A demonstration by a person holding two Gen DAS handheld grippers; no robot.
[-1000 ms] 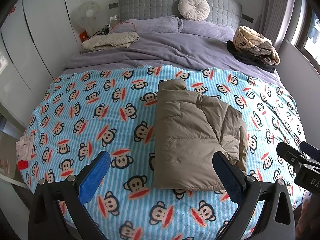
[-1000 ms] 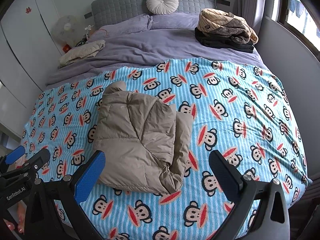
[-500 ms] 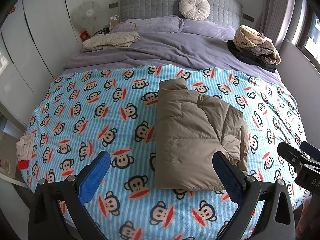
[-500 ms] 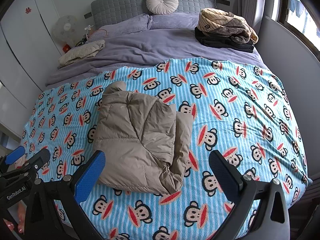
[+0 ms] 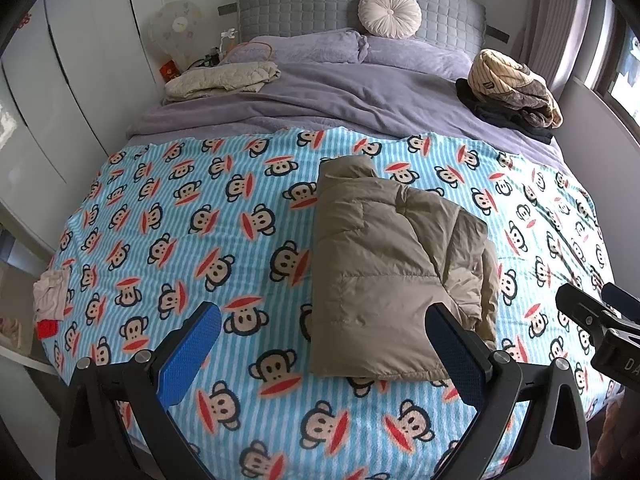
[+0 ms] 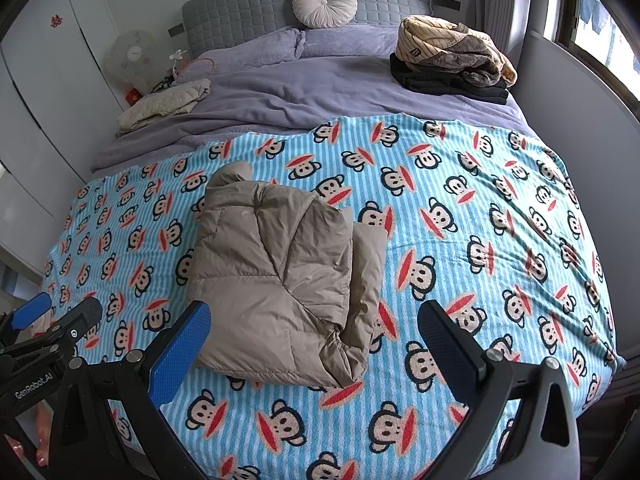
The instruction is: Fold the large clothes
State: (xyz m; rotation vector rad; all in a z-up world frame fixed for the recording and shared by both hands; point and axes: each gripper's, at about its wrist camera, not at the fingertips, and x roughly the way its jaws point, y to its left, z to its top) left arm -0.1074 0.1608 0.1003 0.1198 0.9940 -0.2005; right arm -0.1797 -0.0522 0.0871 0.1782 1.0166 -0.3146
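Note:
A tan puffer jacket (image 5: 384,272) lies folded into a thick rectangle on the blue monkey-print blanket (image 5: 192,216), collar toward the headboard. In the right wrist view the same jacket (image 6: 288,276) sits left of centre on the blanket (image 6: 480,240). My left gripper (image 5: 320,344) hovers open near the foot of the bed, its right finger over the jacket's near corner. My right gripper (image 6: 312,336) is open too, spanning the jacket's near right corner, holding nothing. Each gripper shows at the edge of the other's view: the right gripper (image 5: 600,320) and the left gripper (image 6: 48,328).
A pile of clothes (image 5: 512,88) sits at the far right of the bed, a cream folded quilted garment (image 5: 224,80) at the far left. Purple duvet (image 5: 320,100), pillows and a round cushion (image 5: 390,12) lie by the headboard. A wardrobe (image 5: 60,80) stands left, a wall (image 6: 580,128) right.

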